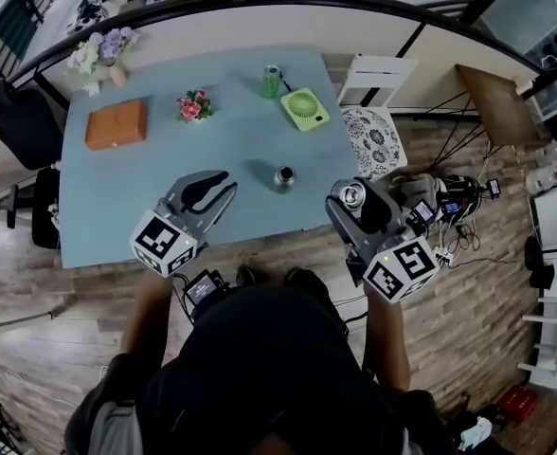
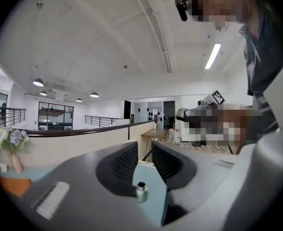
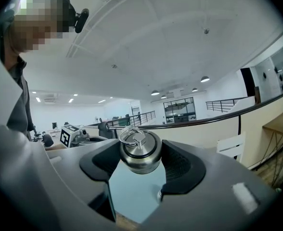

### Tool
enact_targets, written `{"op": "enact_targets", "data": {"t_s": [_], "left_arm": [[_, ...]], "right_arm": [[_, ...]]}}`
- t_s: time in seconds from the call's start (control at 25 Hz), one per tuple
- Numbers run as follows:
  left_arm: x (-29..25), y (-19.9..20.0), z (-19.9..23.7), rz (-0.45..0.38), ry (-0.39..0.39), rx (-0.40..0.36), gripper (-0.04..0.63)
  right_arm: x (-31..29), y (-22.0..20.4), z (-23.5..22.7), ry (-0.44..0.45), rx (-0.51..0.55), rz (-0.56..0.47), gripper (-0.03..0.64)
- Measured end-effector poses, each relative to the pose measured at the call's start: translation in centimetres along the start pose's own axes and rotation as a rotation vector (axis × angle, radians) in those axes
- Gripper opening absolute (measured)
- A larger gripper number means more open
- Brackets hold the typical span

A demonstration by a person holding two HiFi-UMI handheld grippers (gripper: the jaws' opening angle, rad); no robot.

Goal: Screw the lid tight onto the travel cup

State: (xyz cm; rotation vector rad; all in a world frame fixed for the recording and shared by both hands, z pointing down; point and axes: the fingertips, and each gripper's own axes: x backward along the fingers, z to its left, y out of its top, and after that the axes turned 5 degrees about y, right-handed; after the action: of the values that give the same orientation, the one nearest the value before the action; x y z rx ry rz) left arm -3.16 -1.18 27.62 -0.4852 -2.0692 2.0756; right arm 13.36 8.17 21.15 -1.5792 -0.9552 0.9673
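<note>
A pale blue table [image 1: 108,202] stands on a wood floor [image 1: 468,292] beside a curved low wall [image 1: 241,28], and the cup [image 1: 285,176] stands on it. The right gripper [image 1: 356,205] clamps the lid [image 3: 140,150]. The left gripper [image 1: 224,186] has its fingers drawn together, empty.

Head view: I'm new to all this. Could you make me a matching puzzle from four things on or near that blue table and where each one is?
Things:
1. lid
2. travel cup
3. green fan
4. orange box

Places:
A. left part of the table
B. held in the right gripper
C. near the table's far right edge
D. standing open near the table's middle

Pairs: 1-B, 2-D, 3-C, 4-A
</note>
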Motion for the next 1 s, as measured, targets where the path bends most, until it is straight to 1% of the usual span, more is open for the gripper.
{"op": "enact_targets", "data": {"t_s": [0.28,0.4,0.6,0.72,0.84,1.0], "left_arm": [[-1.1,-1.6,0.2,0.010,-0.026,0.030,0.137],[-1.6,-2.1,0.1,0.024,-0.028,0.029,0.137],[-2.6,-3.0,0.3,0.047,-0.006,0.038,0.139],[-3.8,-4.2,0.3,0.065,-0.013,0.038,0.162],[-5.1,-5.5,0.3,0.079,-0.020,0.049,0.171],[-6.9,-7.7,0.3,0.098,-0.028,0.061,0.229]], "right_arm": [[-1.5,-0.7,-0.5,0.010,-0.007,0.031,0.264],[-2.5,-1.0,-1.2,0.036,-0.017,0.034,0.265],[-4.7,-1.5,-2.5,0.096,-0.032,0.049,0.265],[-5.8,-2.0,-3.8,0.113,-0.039,0.056,0.265],[-7.0,-2.5,-4.9,0.123,-0.045,0.075,0.265],[-8.7,-3.5,-6.1,0.143,-0.050,0.095,0.264]]}}
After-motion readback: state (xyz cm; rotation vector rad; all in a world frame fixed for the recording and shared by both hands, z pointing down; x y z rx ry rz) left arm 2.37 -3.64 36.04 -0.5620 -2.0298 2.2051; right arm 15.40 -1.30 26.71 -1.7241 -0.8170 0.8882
